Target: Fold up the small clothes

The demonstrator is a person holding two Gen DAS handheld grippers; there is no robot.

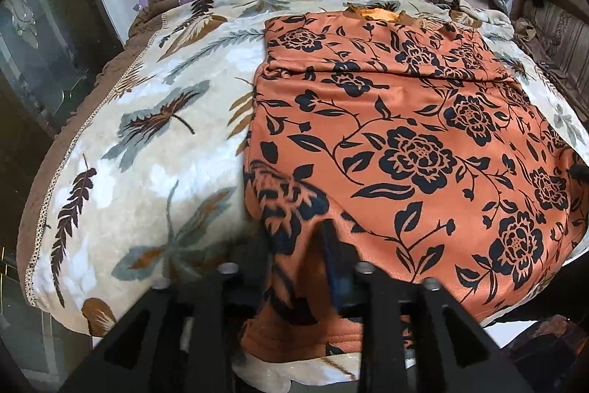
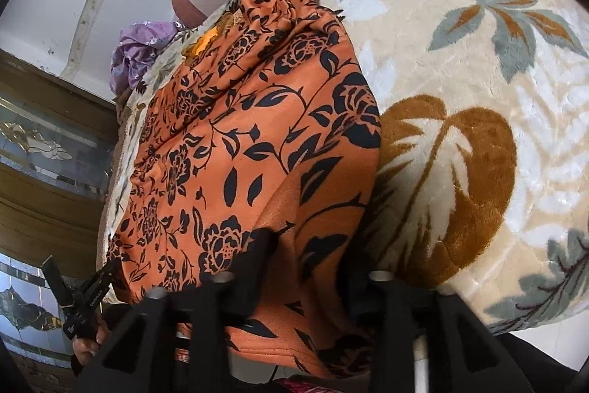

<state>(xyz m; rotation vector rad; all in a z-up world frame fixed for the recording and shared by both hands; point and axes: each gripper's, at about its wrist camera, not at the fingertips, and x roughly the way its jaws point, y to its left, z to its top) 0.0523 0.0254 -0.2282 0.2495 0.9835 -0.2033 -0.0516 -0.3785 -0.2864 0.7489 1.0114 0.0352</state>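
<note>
Orange floral garment lies lengthwise away, neck far; both tongs apart over hem.

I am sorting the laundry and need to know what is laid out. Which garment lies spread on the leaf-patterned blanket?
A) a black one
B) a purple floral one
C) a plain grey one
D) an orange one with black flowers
D: the orange garment with black flowers lies spread flat on the leaf-patterned blanket.
</note>
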